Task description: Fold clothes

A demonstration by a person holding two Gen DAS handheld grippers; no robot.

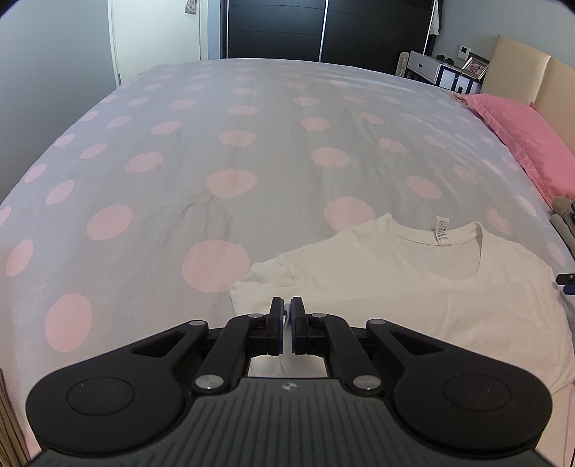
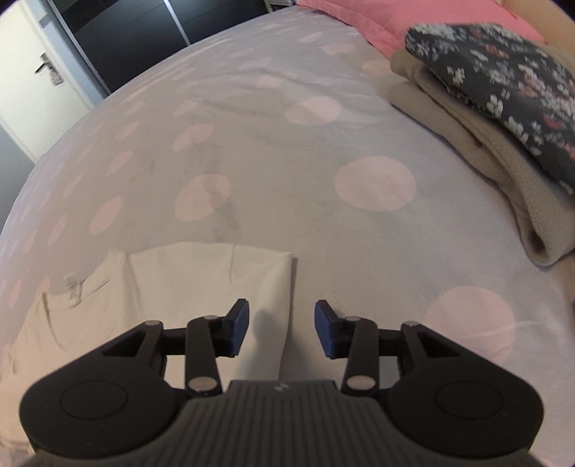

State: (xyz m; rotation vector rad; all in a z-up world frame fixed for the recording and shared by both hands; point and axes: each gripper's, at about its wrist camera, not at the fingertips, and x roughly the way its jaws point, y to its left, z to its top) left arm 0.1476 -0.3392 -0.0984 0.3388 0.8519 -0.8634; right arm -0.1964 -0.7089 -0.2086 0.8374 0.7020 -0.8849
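The white T-shirt (image 1: 413, 283) lies partly folded on the bed (image 1: 179, 161); the left hand-held gripper (image 1: 286, 312) pinches its edge, and the right hand-held gripper (image 2: 281, 318) is spread wide, holding nothing. Folded clothes (image 2: 503, 118) are stacked nearby.

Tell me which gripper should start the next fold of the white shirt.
Left, probably: the left gripper is already shut on the white T-shirt edge, while the right gripper hangs open over it.

Pretty clearly someone's bedroom at home. Big bed (image 1: 215, 151) with a grey cover dotted in pink, a pink pillow (image 1: 528, 140) up against a cream padded headboard (image 1: 517, 68), dark sliding wardrobe doors (image 1: 323, 28) at the far side, and a small white side unit (image 1: 431, 68) with a framed photo (image 1: 476, 66) on it. Folded clothes (image 2: 503, 107) are stacked near the pillow.
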